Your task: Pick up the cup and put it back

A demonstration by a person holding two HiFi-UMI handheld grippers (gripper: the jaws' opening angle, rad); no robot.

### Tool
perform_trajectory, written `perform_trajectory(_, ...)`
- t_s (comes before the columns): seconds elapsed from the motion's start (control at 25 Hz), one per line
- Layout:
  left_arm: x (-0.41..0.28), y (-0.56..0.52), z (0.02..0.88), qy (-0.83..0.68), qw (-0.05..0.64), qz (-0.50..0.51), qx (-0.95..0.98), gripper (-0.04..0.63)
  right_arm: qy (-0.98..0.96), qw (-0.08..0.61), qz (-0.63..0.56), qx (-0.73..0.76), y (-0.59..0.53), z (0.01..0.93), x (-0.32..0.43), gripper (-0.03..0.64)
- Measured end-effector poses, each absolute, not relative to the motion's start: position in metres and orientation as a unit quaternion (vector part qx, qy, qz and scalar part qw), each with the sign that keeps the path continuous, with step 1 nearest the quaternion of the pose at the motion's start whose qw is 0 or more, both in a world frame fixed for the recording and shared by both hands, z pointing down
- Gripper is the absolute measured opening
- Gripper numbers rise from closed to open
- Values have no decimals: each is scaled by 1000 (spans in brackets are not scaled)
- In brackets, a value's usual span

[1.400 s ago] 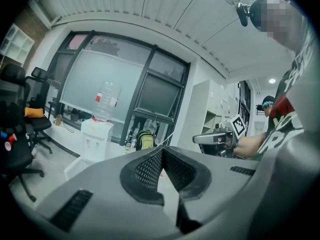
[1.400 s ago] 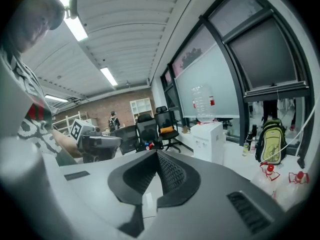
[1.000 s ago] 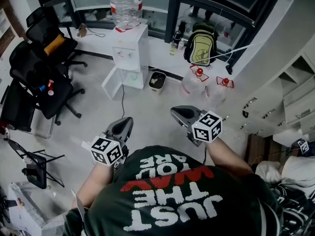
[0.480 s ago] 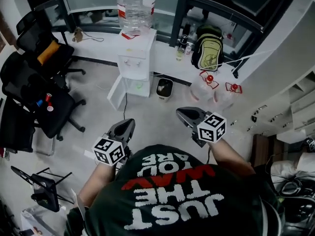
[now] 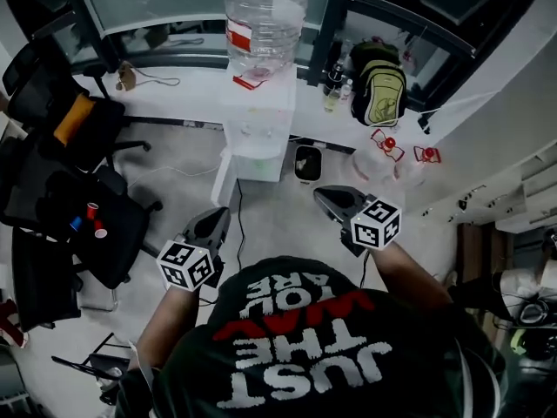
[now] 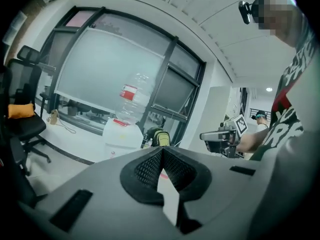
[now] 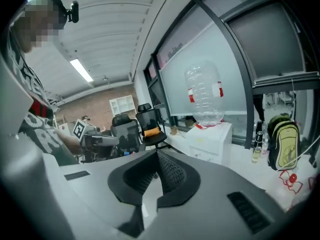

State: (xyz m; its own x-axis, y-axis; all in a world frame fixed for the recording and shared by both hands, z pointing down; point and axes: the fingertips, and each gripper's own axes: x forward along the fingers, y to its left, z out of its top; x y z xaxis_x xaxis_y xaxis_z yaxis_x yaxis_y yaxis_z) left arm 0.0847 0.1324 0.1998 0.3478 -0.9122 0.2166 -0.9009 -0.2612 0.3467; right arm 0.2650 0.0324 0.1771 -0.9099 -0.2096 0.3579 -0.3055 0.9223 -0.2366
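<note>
No cup can be made out for certain; small red and blue items [image 5: 91,220] lie on a black chair seat at the left. My left gripper [image 5: 218,219] is held out level over the grey floor, jaws together with nothing between them [image 6: 161,149]. My right gripper [image 5: 324,197] is beside it, also shut and empty [image 7: 158,156]. Both point toward a white water dispenser [image 5: 257,120] topped with a clear bottle [image 5: 265,16]. Each gripper shows in the other's view: the right gripper [image 6: 222,136] and the left gripper [image 7: 97,140].
Black office chairs [image 5: 78,146] stand at the left. A green backpack [image 5: 380,90] sits on the white ledge [image 5: 174,90] by the window. Two clear jugs with red caps [image 5: 387,155] and a small bin [image 5: 307,162] stand on the floor right of the dispenser. White cabinets [image 5: 513,198] line the right.
The person has walked toward the water dispenser, carrying both grippers forward. The dispenser looms nearer and the chairs have slid further left. Both grippers stay shut.
</note>
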Motion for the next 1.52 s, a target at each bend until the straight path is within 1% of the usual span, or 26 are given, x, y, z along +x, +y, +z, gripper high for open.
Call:
perform_trajectory(0.2, 70, 84, 206, -561, 215, -13, 799, 0, -965, 166, 153, 137, -8, 185, 242, 32)
perform_trajectory(0.36, 70, 38, 215, -567, 216, -3, 795, 0, -966, 163, 162, 120, -53, 200, 236, 32)
perform_trajectory(0.52, 79, -26, 221, -593, 220, 4, 774, 0, -969, 164, 165, 83, -123, 211, 239, 32)
perform_trajectory(0.8, 91, -113, 237, -644, 256, -7, 721, 0, -968, 187, 166, -5, -217, 233, 229, 32)
perform_trajectory(1.04, 91, -131, 244, -664, 270, 6, 697, 0, -963, 194, 179, -45, -247, 249, 213, 32)
perform_trajectory(1.24, 73, -127, 246, -675, 276, 4, 684, 0, -959, 206, 183, -64, -245, 257, 191, 32)
perform_trajectory(1.52, 30, -123, 256, -649, 268, 14, 712, 0, -961, 217, 170, -25, -238, 266, 163, 32)
